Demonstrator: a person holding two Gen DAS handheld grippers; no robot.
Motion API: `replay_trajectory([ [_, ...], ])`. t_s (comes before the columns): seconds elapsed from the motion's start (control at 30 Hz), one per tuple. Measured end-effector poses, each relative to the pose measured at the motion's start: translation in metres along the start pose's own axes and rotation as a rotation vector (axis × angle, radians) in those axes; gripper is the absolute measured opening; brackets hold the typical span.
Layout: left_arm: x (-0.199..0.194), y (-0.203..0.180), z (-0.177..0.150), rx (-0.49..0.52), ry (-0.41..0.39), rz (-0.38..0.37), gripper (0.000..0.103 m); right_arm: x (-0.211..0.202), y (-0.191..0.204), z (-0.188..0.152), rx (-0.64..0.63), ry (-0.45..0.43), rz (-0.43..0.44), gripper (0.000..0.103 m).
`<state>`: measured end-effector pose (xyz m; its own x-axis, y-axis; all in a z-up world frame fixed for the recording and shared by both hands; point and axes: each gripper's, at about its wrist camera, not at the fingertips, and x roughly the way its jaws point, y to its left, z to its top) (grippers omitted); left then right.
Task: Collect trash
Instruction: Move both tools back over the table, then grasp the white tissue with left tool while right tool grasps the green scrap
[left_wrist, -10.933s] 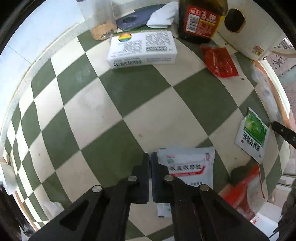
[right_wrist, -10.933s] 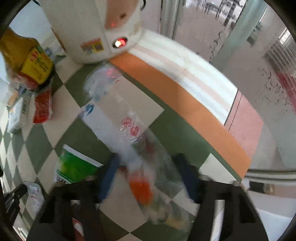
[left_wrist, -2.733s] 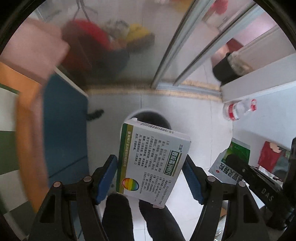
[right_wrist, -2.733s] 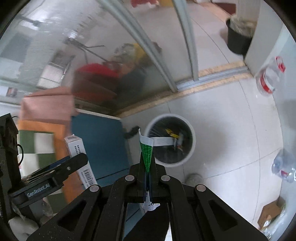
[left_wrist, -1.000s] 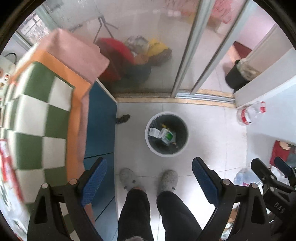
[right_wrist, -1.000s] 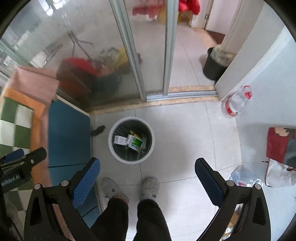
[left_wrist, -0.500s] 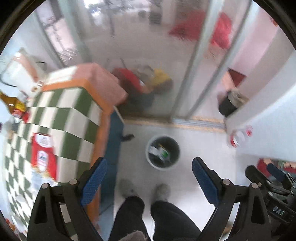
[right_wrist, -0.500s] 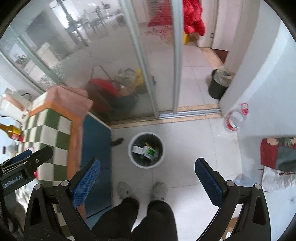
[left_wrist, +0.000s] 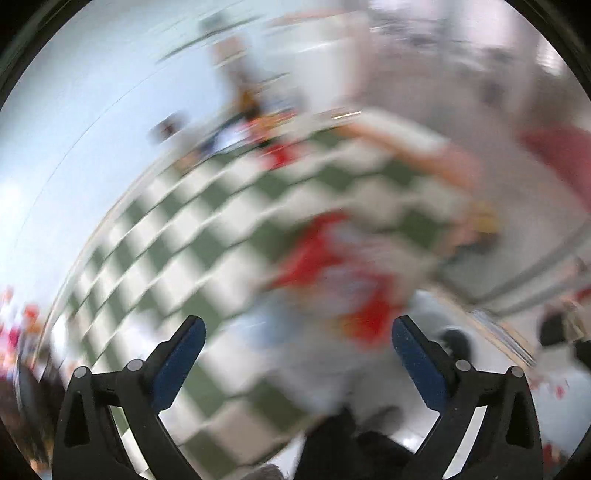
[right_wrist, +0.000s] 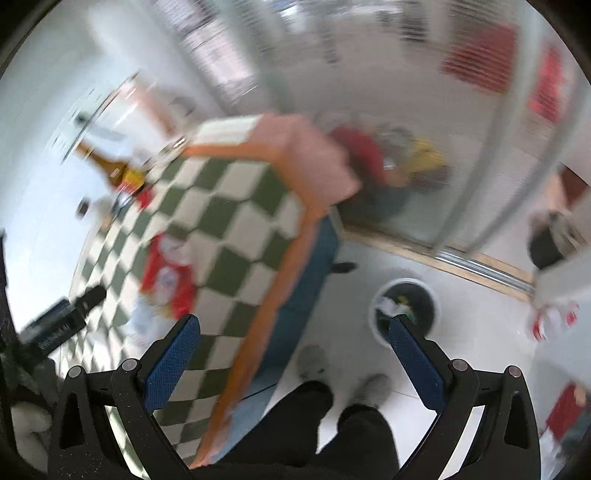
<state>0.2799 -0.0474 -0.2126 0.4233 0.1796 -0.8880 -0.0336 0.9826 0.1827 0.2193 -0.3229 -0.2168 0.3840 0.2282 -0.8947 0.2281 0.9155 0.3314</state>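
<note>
Both views are motion-blurred. My left gripper (left_wrist: 295, 343) is open and empty above the green-and-white checked tablecloth (left_wrist: 192, 236), with a red-and-white plastic wrapper (left_wrist: 332, 273) lying ahead of it near the table's right edge. My right gripper (right_wrist: 291, 339) is open and empty over the table's edge. The same red-and-white wrapper (right_wrist: 168, 273) lies on the checked cloth (right_wrist: 236, 206) to its left. The round bin (right_wrist: 406, 306) with trash in it stands on the floor at the right. The left gripper (right_wrist: 62, 317) shows at the left of the right wrist view.
A brown bottle (right_wrist: 110, 166) and small items stand at the table's far end. The cloth has an orange border (right_wrist: 291, 254) over a blue cabinet (right_wrist: 306, 280). The person's legs and slippers (right_wrist: 314, 362) are below. A glass sliding door (right_wrist: 406, 110) and a plastic bottle (right_wrist: 554, 321) are beyond.
Both grippers have swung from the floor and bin back toward the table. The left view now faces the tablecloth and wrapper. Both stay open and empty.
</note>
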Motion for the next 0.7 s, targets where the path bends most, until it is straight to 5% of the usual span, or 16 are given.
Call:
replay_trajectory([
  [0.2, 0.07, 0.149, -0.056, -0.288, 0.219, 0.186, 0.103, 0.074, 0.103, 0.034, -0.134, 0.114, 0.065, 0.103],
  [0.4, 0.133, 0.216, -0.098, -0.468, 0.365, 0.134, 0.1, 0.142, 0.186, 0.073, -0.231, 0.171, 0.077, 0.103],
  [0.43, 0.141, 0.221, -0.099, -0.486, 0.371, 0.108, 0.094, 0.155, 0.197, 0.08, -0.243, 0.179, 0.081, 0.103],
  [0.53, 0.155, 0.226, -0.098, -0.519, 0.359, 0.04, 0.046, 0.193, 0.224, 0.101, -0.259, 0.222, 0.108, 0.1],
  [0.57, 0.155, 0.227, -0.094, -0.525, 0.342, 0.029, 0.025, 0.203, 0.23, 0.106, -0.272, 0.233, 0.106, 0.092],
  [0.63, 0.158, 0.224, -0.085, -0.505, 0.332, 0.017, 0.004, 0.226, 0.248, 0.115, -0.332, 0.272, 0.08, 0.079],
  [0.7, 0.162, 0.219, -0.073, -0.486, 0.323, 0.012, 0.004, 0.243, 0.259, 0.12, -0.39, 0.301, 0.047, 0.073],
])
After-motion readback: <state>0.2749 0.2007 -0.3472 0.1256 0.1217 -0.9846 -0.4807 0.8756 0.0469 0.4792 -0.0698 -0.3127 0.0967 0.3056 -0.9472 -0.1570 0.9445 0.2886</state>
